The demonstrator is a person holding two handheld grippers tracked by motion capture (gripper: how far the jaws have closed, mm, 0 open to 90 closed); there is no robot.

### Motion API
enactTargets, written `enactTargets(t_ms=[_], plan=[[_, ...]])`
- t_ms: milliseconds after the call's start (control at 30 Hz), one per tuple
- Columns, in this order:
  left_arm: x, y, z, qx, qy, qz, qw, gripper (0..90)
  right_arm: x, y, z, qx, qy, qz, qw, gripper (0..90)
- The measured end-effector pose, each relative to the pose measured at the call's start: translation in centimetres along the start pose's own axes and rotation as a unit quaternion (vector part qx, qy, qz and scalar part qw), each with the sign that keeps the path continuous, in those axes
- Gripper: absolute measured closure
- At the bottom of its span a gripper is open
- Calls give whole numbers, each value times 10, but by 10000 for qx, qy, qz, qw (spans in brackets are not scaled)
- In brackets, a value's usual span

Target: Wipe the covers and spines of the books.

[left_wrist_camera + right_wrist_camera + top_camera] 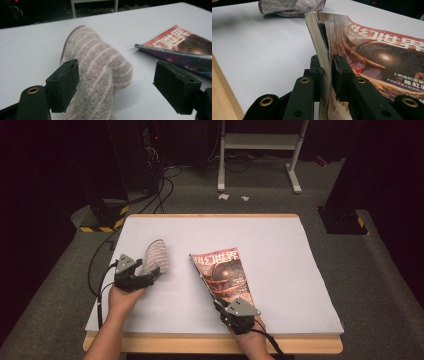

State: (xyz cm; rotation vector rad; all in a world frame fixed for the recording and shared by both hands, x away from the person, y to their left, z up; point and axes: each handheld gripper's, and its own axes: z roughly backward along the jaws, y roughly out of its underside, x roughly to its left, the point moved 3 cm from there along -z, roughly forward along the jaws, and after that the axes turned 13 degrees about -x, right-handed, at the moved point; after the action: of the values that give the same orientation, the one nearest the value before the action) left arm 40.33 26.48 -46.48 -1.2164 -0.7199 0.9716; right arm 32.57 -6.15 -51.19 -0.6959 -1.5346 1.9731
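A grey-and-white striped sock (156, 254) lies on the left part of the white table top (280, 240). My left gripper (150, 272) is at its near end and open. In the left gripper view the sock (97, 65) sits between the wide-apart jaws of the left gripper (116, 80), beside the left pad and well apart from the right one. A magazine with a red cover (225, 272) lies at the middle, its left edge raised. My right gripper (220, 307) is shut on its near corner; in the right gripper view the pads (328, 72) pinch the pages of the magazine (382, 52).
The table's wooden front edge (200, 342) runs just before the person's forearms. Behind the table stand a white metal frame (260, 142), floor cables (160, 185) and a yellow-and-black striped base (102, 220). Bare white surface lies to the right of the magazine.
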Motion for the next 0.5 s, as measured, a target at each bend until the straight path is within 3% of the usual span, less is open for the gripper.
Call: enactTargets(t_ms=[267,400,500], plan=[[-34,-2,0,-90,485,-86,9987,211,0,0,0,-1,-1,-6,10000,791],[-53,6,-1,-120,730,-107,9972,211,0,0,0,-3,-3,-7,10000,792],[-60,14,-2,-48,791,-149,9967,212,0,0,0,-4,-2,-7,10000,791]])
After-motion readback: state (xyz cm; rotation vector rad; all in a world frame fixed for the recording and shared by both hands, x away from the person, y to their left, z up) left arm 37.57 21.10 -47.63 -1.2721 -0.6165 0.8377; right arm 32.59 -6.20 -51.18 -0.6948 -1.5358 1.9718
